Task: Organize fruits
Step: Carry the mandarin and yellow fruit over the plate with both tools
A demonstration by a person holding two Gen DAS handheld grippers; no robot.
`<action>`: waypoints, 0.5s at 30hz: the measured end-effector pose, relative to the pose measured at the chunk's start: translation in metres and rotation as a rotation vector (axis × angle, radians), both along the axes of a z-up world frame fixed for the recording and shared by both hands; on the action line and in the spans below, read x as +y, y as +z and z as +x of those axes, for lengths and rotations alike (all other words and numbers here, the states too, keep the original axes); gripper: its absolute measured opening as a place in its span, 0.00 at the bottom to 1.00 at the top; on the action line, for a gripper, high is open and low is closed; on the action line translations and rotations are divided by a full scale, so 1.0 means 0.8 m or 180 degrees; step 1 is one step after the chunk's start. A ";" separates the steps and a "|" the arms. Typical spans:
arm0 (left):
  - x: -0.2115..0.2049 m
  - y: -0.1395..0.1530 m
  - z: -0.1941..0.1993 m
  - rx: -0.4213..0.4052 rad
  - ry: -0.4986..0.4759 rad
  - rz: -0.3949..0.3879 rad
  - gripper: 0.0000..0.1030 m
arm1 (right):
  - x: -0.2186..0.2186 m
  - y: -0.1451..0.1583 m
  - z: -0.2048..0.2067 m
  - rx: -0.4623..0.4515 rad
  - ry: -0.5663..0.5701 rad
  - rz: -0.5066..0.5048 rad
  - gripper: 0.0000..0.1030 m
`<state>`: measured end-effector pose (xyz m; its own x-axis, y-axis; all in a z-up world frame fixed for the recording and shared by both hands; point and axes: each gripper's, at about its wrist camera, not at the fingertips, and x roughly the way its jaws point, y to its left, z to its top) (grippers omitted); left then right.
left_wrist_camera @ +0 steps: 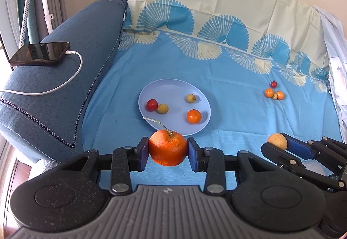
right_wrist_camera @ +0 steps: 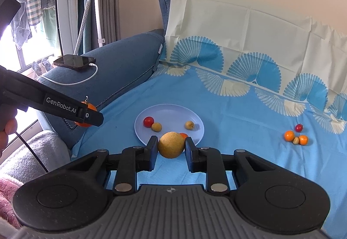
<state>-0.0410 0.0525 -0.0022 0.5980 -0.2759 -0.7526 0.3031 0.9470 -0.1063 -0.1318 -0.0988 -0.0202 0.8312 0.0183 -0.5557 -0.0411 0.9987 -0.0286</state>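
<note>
Carry step: left hand-held gripper (left_wrist_camera: pixel 168 149) clamps an orange (left_wrist_camera: pixel 168 147), right hand-held gripper (right_wrist_camera: pixel 171 145) a longan (right_wrist_camera: pixel 171 144); next, release both over the plate (left_wrist_camera: pixel 151 89).

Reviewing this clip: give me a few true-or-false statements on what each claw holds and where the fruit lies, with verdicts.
1. The left claw grips an orange. True.
2. The right claw is empty. False: it is shut on a tan round fruit.
3. The plate holds four fruits. True.
4. The red fruit on the plate lies alone. False: it touches a tan fruit.
5. A small pile of fruit lies on the cloth, off the plate. True.
</note>
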 end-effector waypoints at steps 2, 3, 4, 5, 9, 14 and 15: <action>-0.001 -0.001 0.002 0.0006 -0.0006 0.0006 0.40 | -0.002 -0.001 0.001 0.0011 -0.0006 0.0007 0.27; -0.002 -0.002 0.003 0.0007 -0.0008 0.0008 0.40 | -0.002 -0.002 0.002 0.0017 -0.0009 0.0009 0.27; -0.002 -0.002 0.004 0.0010 -0.0011 0.0009 0.40 | -0.002 -0.003 0.003 0.0024 -0.0012 0.0013 0.27; -0.003 -0.002 0.005 0.0015 -0.0011 0.0007 0.40 | -0.002 -0.003 0.004 0.0030 -0.0016 0.0013 0.27; -0.004 -0.004 0.010 0.0031 -0.0009 0.0005 0.40 | -0.004 -0.005 0.009 0.0051 -0.0024 0.0019 0.27; -0.005 -0.006 0.018 0.0050 0.0022 0.0009 0.40 | -0.007 -0.007 0.018 0.0078 -0.0048 0.0038 0.27; -0.005 -0.007 0.020 0.0054 0.0029 0.0009 0.40 | -0.007 -0.008 0.020 0.0085 -0.0049 0.0041 0.27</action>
<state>-0.0246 0.0483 -0.0077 0.5876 -0.2683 -0.7634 0.2928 0.9500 -0.1086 -0.1157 -0.1045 -0.0265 0.8162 0.0130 -0.5777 -0.0263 0.9995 -0.0147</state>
